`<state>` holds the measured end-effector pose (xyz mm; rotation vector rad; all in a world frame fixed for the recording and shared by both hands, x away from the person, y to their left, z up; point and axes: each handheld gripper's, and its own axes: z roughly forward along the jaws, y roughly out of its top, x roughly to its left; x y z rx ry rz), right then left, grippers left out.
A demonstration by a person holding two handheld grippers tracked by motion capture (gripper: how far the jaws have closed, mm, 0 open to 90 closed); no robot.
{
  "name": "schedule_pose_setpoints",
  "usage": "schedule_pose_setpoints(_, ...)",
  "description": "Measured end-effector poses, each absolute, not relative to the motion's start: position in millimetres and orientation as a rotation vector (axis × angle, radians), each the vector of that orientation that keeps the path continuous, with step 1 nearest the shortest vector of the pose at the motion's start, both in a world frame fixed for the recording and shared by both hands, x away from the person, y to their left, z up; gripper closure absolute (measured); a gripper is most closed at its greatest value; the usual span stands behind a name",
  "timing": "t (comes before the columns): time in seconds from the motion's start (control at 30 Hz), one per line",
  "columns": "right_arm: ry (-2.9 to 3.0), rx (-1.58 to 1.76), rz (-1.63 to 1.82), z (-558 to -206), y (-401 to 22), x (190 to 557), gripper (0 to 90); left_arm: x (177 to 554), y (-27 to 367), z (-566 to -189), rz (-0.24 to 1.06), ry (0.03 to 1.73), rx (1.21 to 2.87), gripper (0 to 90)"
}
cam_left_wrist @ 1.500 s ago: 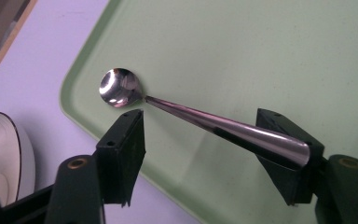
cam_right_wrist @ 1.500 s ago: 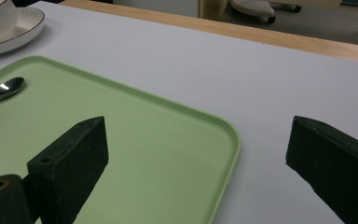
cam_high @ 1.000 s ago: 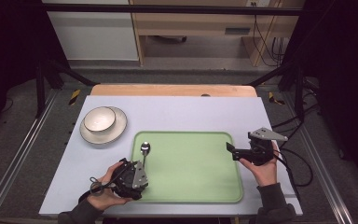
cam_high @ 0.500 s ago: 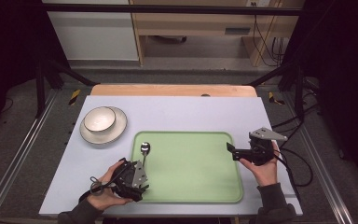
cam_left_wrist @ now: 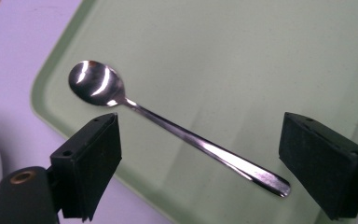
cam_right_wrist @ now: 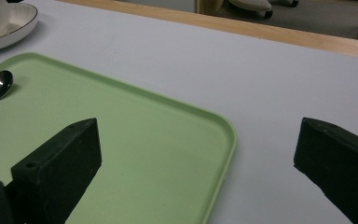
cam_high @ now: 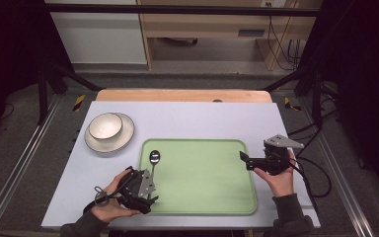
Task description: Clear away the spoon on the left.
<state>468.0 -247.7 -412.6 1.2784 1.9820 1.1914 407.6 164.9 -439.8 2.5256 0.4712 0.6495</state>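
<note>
Steel spoon (cam_left_wrist: 168, 126) is lying free on the green tray (cam_high: 202, 197), by its left edge; your left gripper (cam_left_wrist: 214, 154) jaws have just been opening around it, releasing it, while your right gripper (cam_right_wrist: 196, 177) is waiting, jaws spread

There's the spoon (cam_left_wrist: 168, 129), a slim polished steel one, lying flat on the green tray (cam_high: 202, 173) near its left edge. Its bowl (cam_high: 154, 157) faces up (bright glints across it) and points toward the tray's far left corner, while the handle runs back toward the near edge.
</note>
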Motion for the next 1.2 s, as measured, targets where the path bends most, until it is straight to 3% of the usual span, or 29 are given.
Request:
schedule_pose_setpoints(0.37, 1.949, 1.282, 1.210, -408.9, -251.2, 465.7, 1.1, 416.0, 185.4, -424.7, 0.649, 0.619, 2.361, 13.6)
schedule_pose_setpoints(0.93, 1.905, 1.289, 1.213, -404.2, -259.3, 462.4, 1.1, 421.5, 245.0, -415.7, 0.646, 0.965, 1.926, 16.0)
schedule_pose_setpoints(1.2, 1.889, 1.301, 1.206, -404.8, -265.1, 462.0, 1.3, 420.4, 263.8, -420.4, 0.654, 1.035, 1.846, 16.8)
